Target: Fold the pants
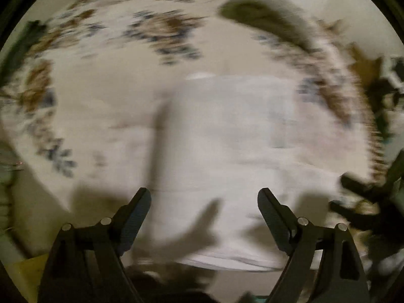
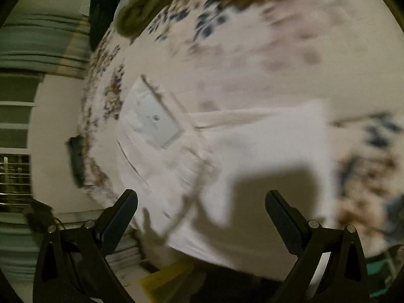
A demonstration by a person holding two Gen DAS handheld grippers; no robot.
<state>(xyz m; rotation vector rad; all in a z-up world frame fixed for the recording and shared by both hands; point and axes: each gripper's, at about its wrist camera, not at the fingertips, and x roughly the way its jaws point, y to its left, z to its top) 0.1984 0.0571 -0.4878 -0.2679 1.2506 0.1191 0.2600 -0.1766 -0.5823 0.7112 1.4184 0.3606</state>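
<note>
Left gripper [image 1: 204, 197]: fingers spread wide, nothing held. Right gripper [image 2: 202, 199]: likewise wide apart, empty.

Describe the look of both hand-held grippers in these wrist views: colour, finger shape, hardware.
Both match. The left hand-held gripper and right hand-held gripper are matte black, each with two tapered, wedge-like fingers carrying dark textured pads. Black linkage arms with triangular cut-outs sit behind them, joined by round silver pins. No cables, markings, sleeves or hands show.

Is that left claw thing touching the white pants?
Apart. The left wrist view shows the left gripper open, empty jaws above the white pants, casting shadows on them.
</note>
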